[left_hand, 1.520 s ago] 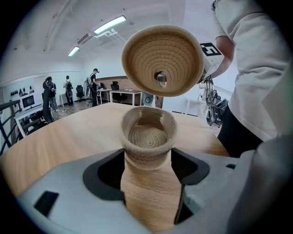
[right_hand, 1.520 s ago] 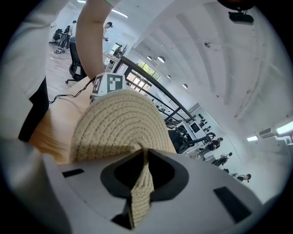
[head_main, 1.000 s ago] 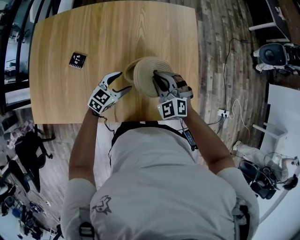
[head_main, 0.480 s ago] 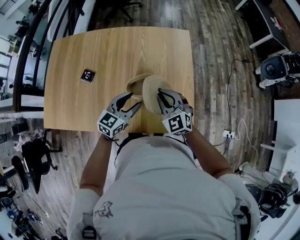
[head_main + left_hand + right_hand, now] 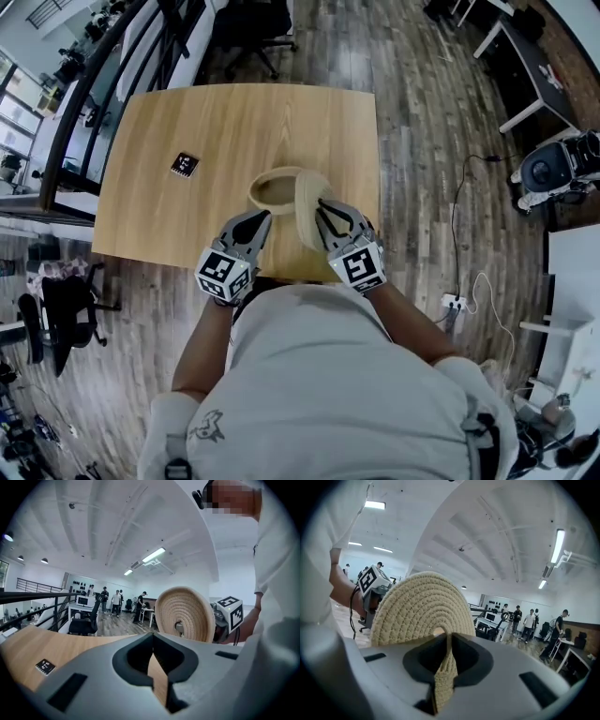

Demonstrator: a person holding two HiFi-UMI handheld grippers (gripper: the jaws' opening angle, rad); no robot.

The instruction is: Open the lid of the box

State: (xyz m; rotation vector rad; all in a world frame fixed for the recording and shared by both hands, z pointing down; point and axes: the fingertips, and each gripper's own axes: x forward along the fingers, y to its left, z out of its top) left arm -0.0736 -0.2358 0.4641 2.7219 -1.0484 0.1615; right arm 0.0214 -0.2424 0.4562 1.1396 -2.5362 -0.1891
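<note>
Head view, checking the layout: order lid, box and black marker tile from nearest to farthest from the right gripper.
1. Lid, clamped in the right gripper.
2. Box, just left of the lid.
3. Marker tile, far to the left.

Your head view is bright and even, only soft shadows on the worktop point(image 5: 187, 131), heavy fisheye bend at the edges. Both gripper views: black vignette in the corners, strip lights point(image 5: 558, 545) blown out, close fingers point(image 5: 501, 677) soft, lid point(image 5: 423, 609) weave sharp, background people point(image 5: 529, 620) slightly blurred.
</note>
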